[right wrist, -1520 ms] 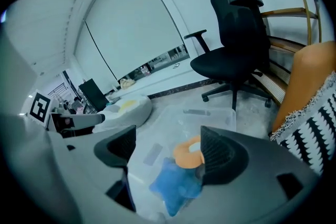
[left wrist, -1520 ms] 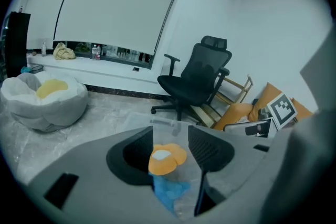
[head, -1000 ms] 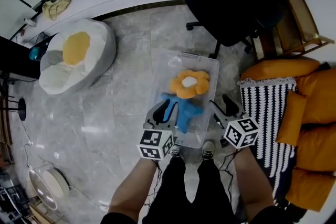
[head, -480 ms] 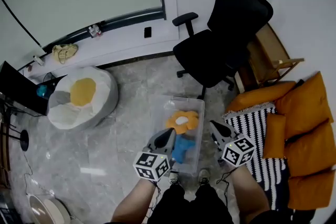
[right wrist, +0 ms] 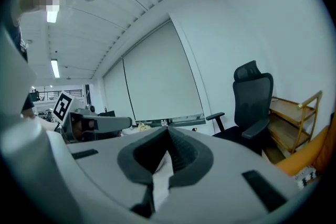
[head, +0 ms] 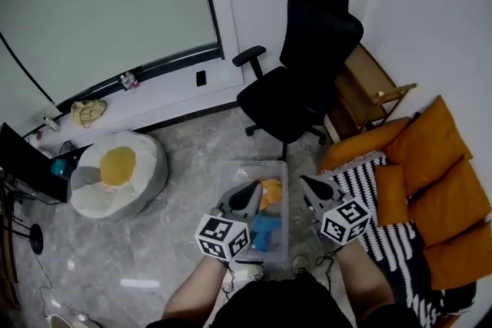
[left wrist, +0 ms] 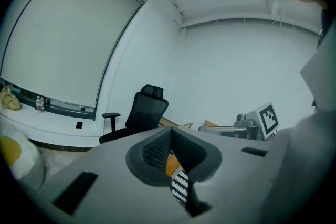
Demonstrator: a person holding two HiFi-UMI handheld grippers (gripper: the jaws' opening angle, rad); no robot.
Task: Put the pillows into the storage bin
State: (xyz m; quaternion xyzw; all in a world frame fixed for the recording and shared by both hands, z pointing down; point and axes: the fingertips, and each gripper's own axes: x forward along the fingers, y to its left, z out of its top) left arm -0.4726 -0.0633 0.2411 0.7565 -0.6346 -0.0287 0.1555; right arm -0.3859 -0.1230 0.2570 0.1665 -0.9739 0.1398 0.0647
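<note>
Both tongs are closed with nothing in them. In the left gripper view the left tongs (left wrist: 170,131) have their jaws pressed tip to tip, and a sliver of black-and-white striped fabric and some orange show through the gap below. In the right gripper view the right tongs (right wrist: 168,128) are pressed together the same way.

From the head view I see the left tongs (head: 251,191) and right tongs (head: 308,185) held up side by side above the clear storage bin (head: 281,240), which stands on the grey stone floor just ahead of my feet. Two pillows lie inside it: an orange flower pillow (head: 271,192) toward the far end and a blue pillow (head: 266,231) nearer me, the two touching.

The only print I can make out is the black-and-white square markers on each gripper's cube, which carry patterns rather than letters.

A black office chair (head: 304,81) stands beyond the bin. To the left is a white bean bag (head: 115,174) with a yellow-centred cushion. To the right lie a striped blanket (head: 378,200) and orange cushions (head: 440,165), with a wooden shelf (head: 370,88) against the wall behind them.
</note>
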